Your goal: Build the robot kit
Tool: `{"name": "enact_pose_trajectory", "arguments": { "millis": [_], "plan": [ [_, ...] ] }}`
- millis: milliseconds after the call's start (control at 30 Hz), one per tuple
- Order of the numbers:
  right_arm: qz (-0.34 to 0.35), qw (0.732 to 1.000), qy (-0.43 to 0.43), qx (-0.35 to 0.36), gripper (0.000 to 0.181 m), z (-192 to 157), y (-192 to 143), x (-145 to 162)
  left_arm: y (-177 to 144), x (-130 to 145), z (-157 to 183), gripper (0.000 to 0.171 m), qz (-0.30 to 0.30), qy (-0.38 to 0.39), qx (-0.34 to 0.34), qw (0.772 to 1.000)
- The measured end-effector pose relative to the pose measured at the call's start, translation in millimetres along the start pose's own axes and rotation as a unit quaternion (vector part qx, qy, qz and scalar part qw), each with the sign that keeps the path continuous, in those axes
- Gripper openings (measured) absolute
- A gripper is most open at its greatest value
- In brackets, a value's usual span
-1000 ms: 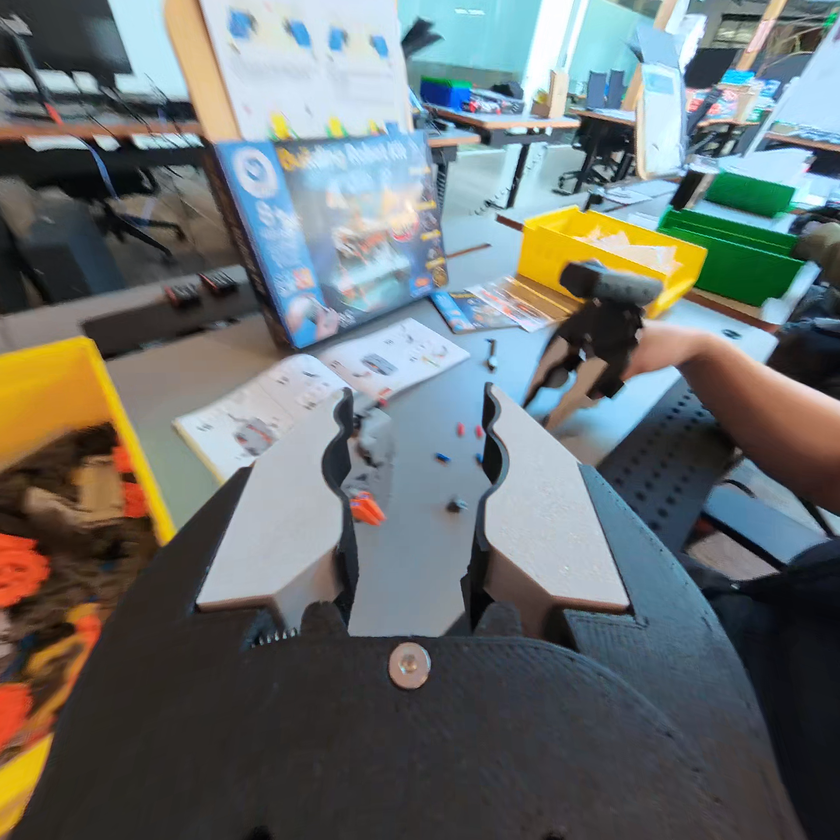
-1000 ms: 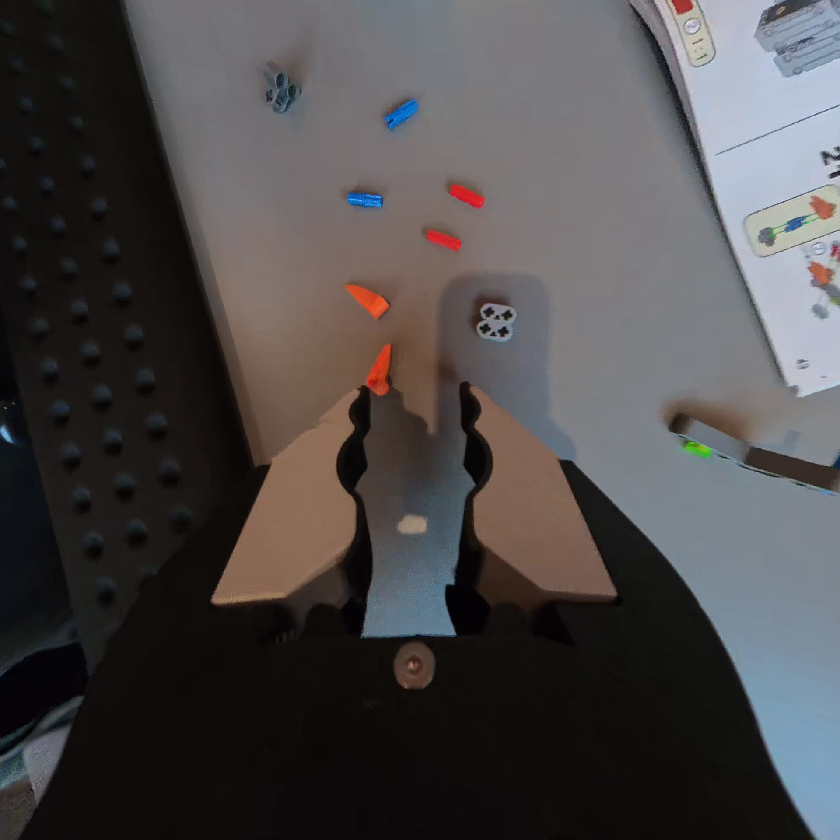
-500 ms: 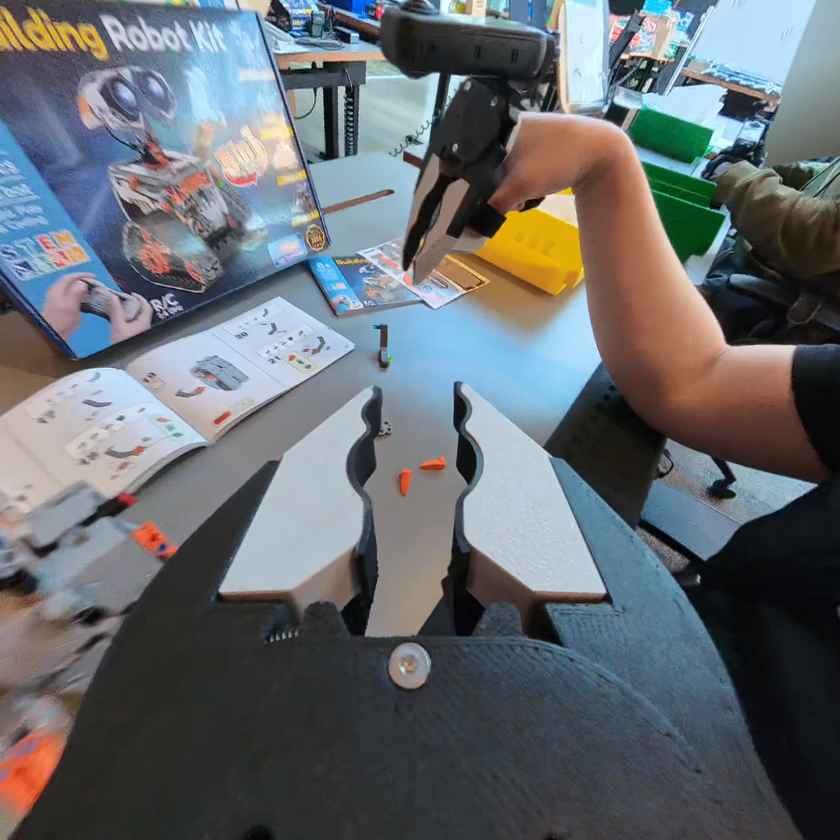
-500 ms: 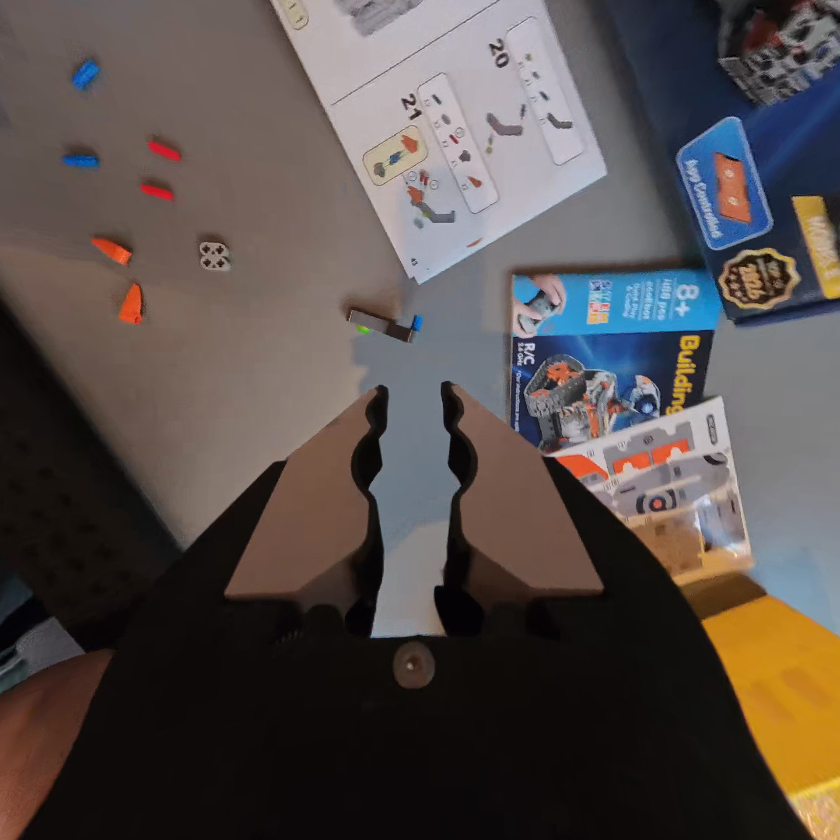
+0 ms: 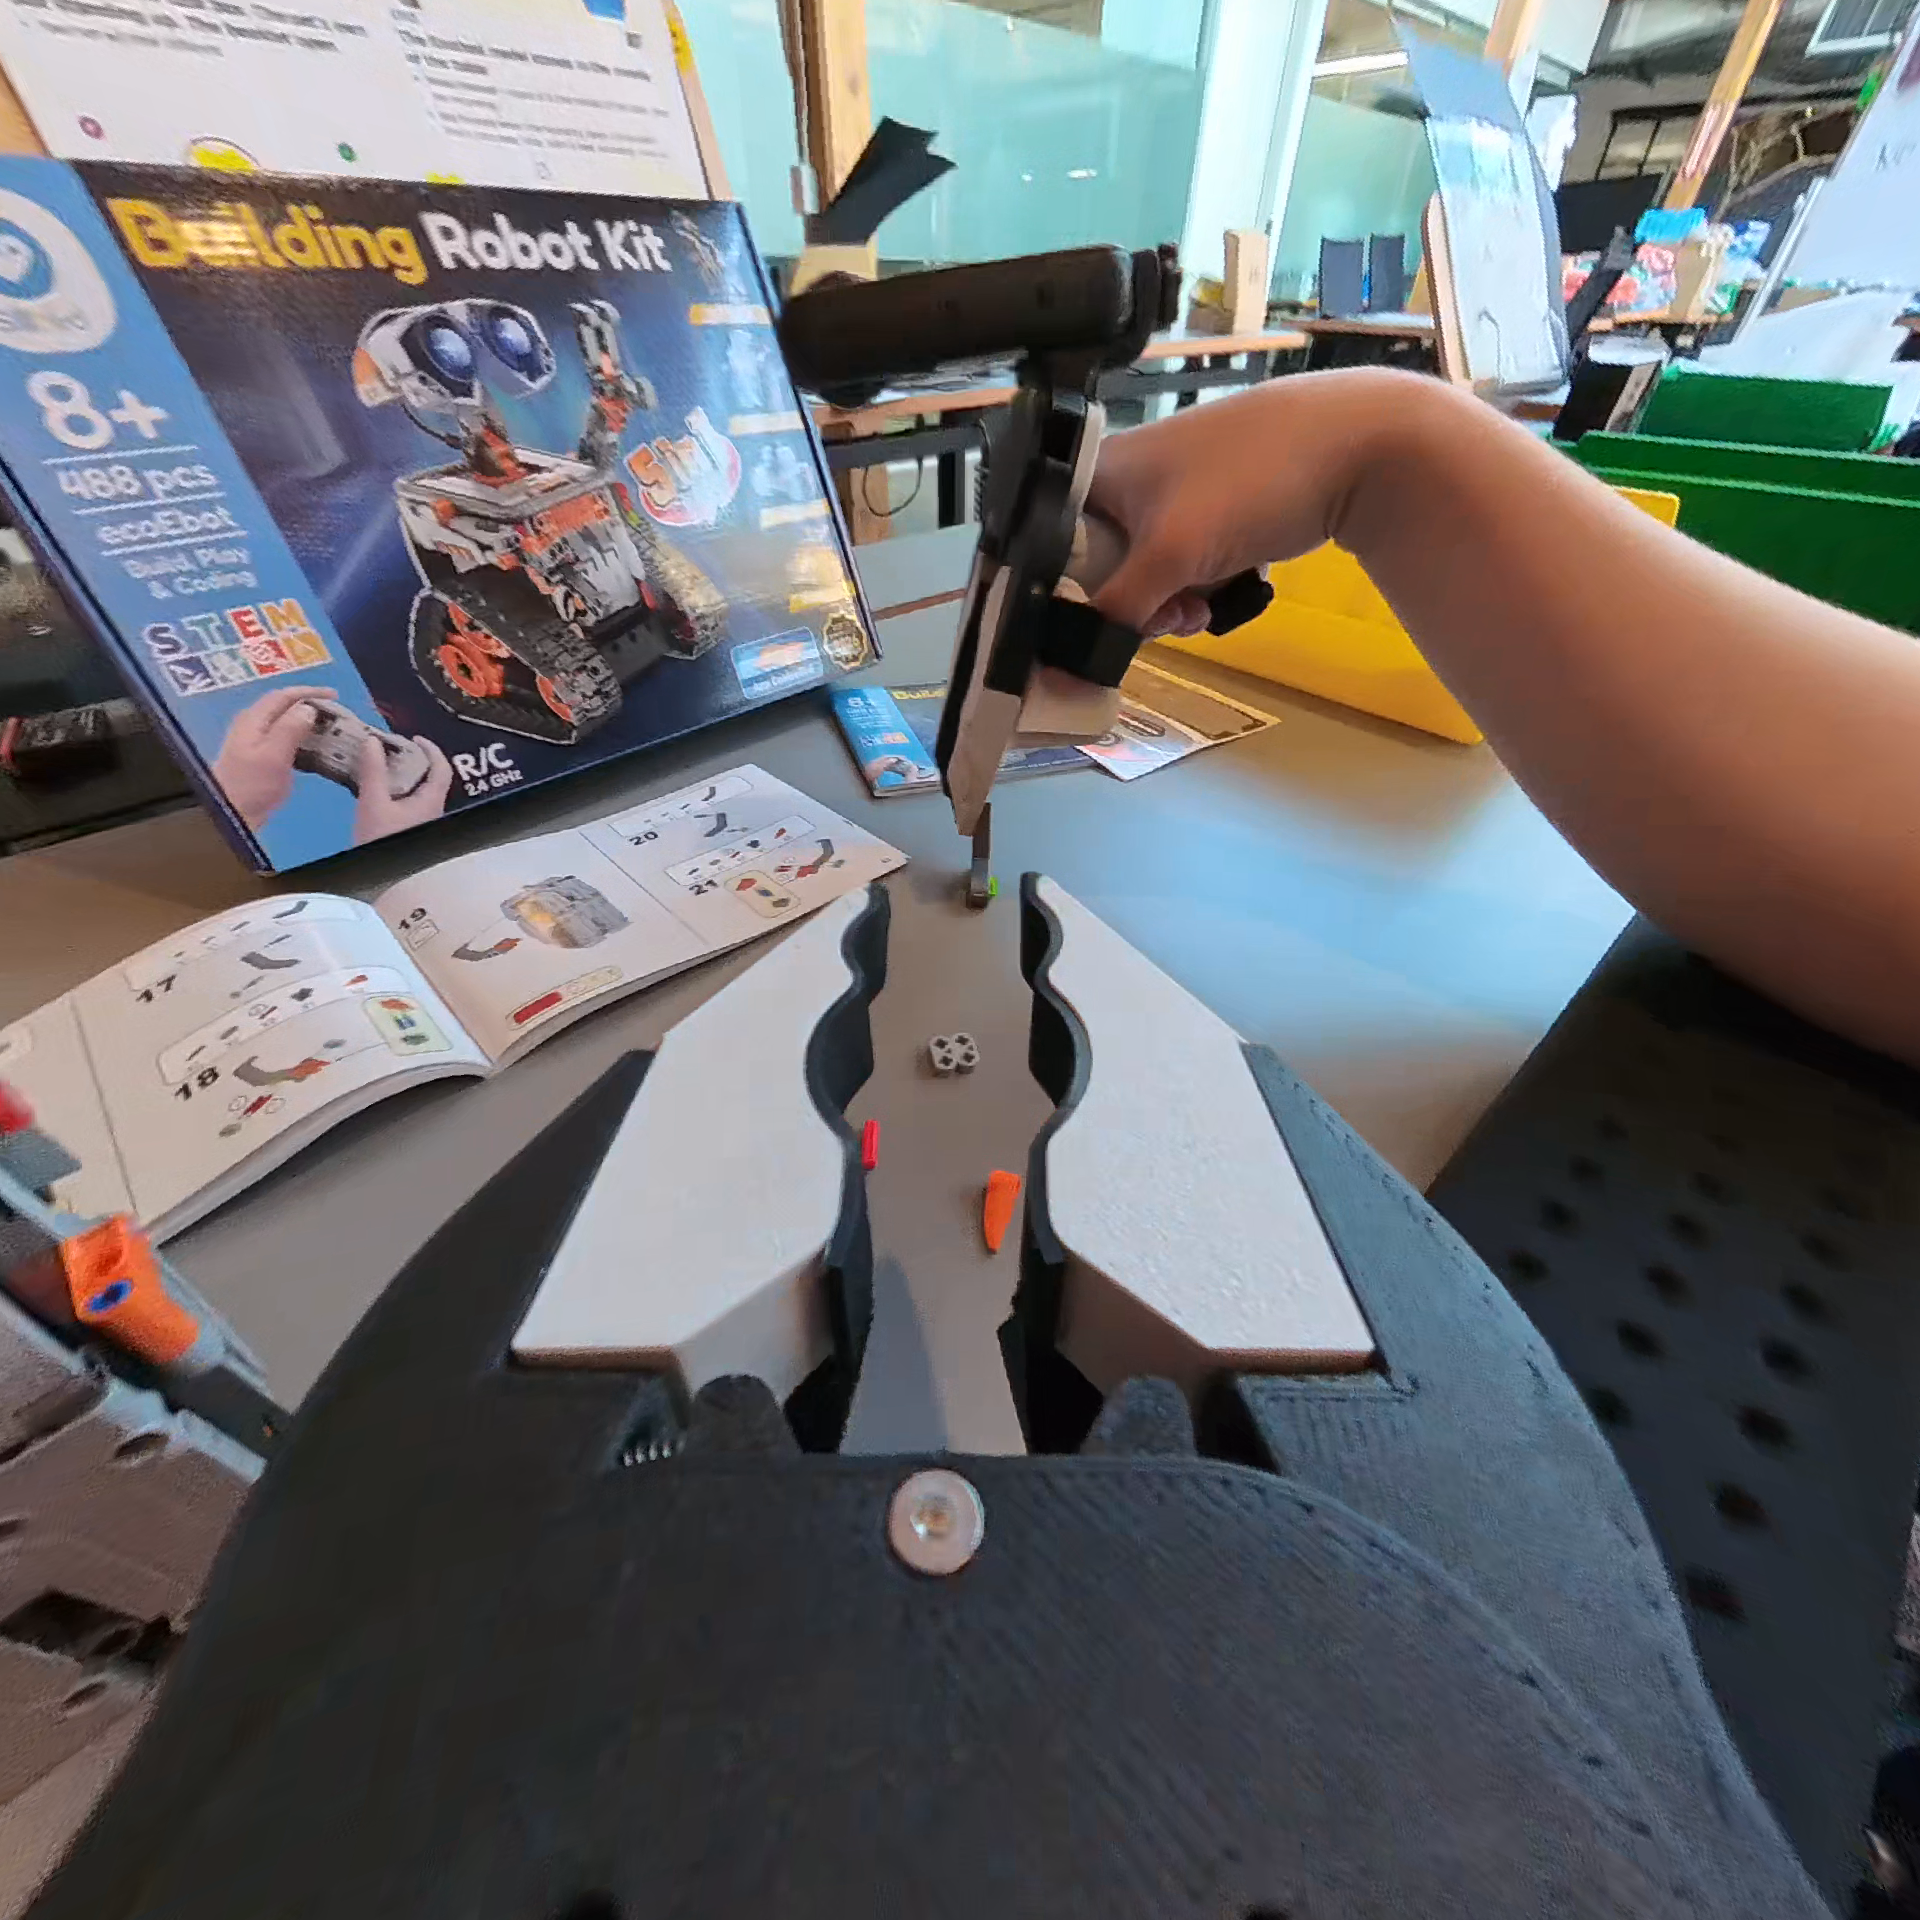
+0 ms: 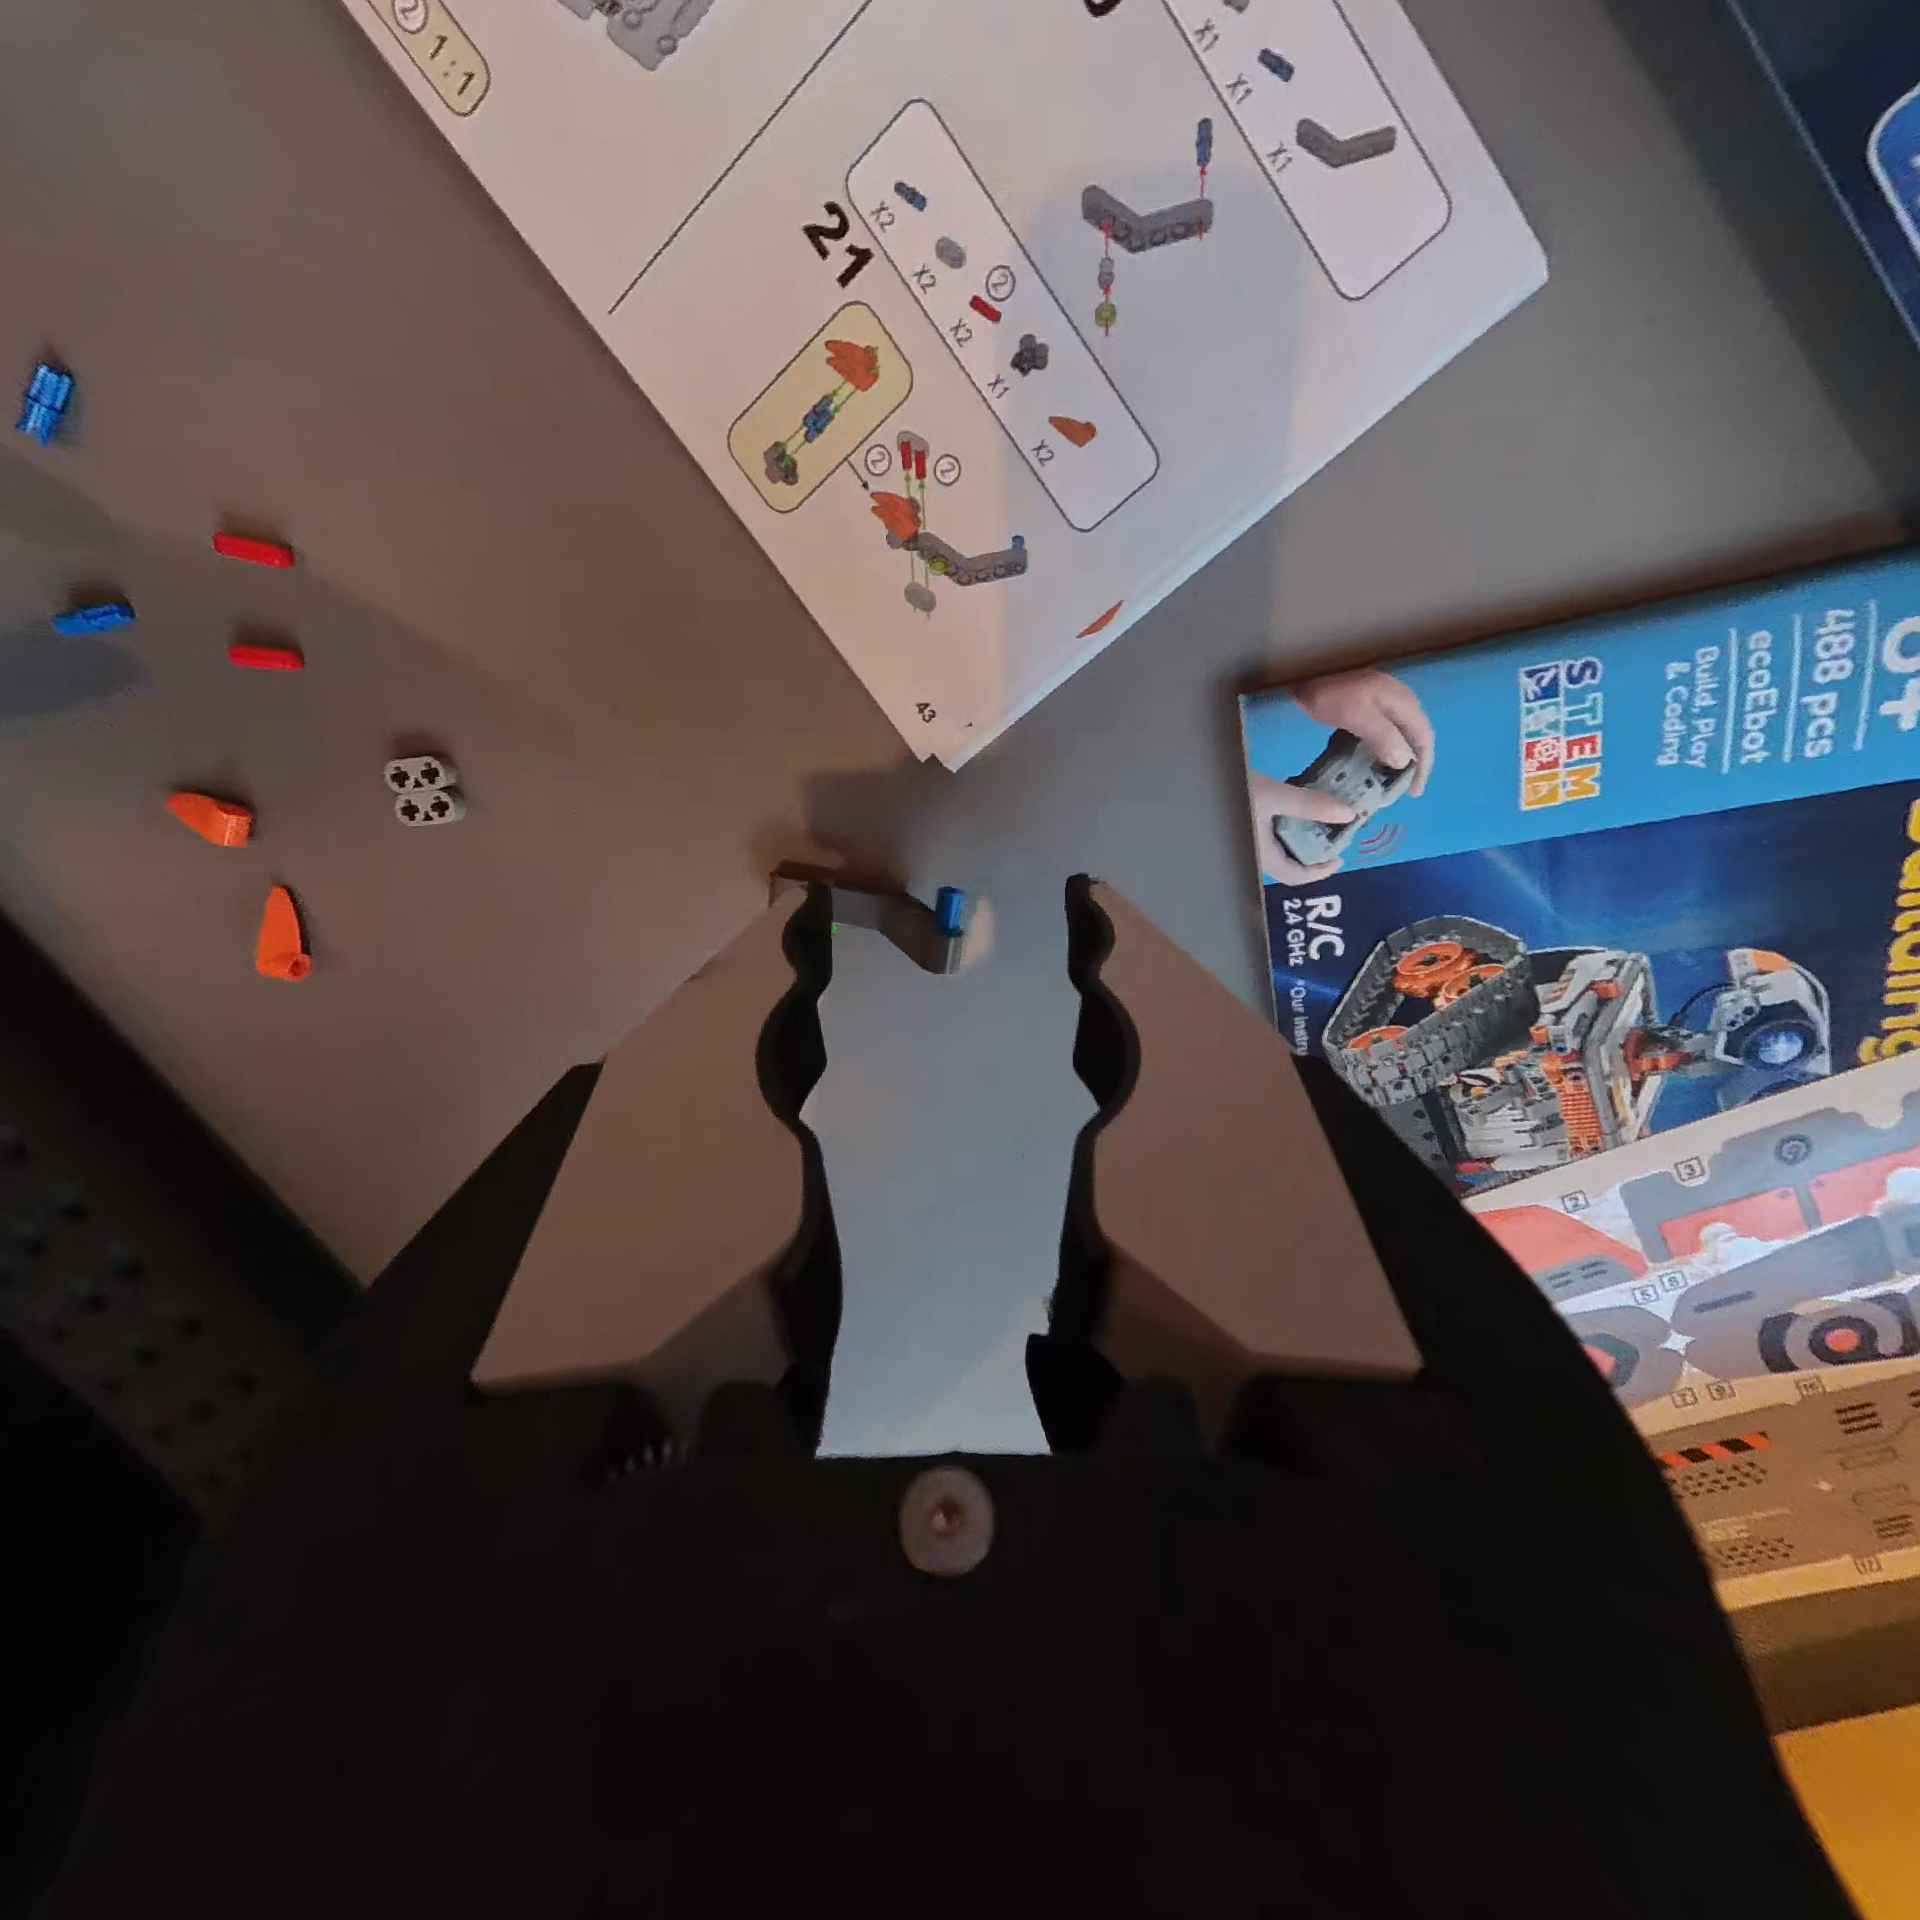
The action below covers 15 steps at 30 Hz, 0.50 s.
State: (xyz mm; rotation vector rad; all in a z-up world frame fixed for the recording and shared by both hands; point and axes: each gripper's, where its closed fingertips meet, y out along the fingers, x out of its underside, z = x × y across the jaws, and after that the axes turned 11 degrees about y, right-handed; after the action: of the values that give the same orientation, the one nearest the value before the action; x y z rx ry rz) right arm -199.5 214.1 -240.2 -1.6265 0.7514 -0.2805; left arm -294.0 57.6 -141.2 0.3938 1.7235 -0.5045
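Right hand-held gripper [image 6: 945, 904] lowered onto angled beam [image 6: 904, 920].

Left tongs [image 5: 951, 914] gape over a grey connector [image 5: 952, 1054]; right tongs [image 5: 971, 810] touch a grey beam [image 5: 978, 878].

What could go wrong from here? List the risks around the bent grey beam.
1. The right hand-held gripper is open, one fingertip over the bent grey beam; closing off-centre may flick it away.
2. The instruction booklet corner lies close and may get snagged.
3. The grey connector and orange cones could scatter.
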Motion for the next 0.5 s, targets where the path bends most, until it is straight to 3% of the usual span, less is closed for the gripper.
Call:
{"name": "enact_pose_trajectory", "arguments": {
  "millis": [133,200,333,500],
  "plan": [
    [-0.013,1.000,0.009,-0.014,0.042,3,5,7,-9,-2,-5,0.021,0.037,-0.026,-0.007,0.999],
    [-0.016,0.999,0.013,-0.035,0.031,1,9,9,-11,-4,-8,0.019,0.051,-0.020,-0.021,0.998],
    [-0.021,0.996,0.021,-0.084,0.013,-7,14,8,-11,-2,-10,0.022,0.049,-0.018,-0.031,0.998],
    [-0.004,0.993,0.019,-0.119,0.009,-13,12,5,-4,6,-8,0.026,0.020,-0.014,-0.029,0.999]
  ]
}}
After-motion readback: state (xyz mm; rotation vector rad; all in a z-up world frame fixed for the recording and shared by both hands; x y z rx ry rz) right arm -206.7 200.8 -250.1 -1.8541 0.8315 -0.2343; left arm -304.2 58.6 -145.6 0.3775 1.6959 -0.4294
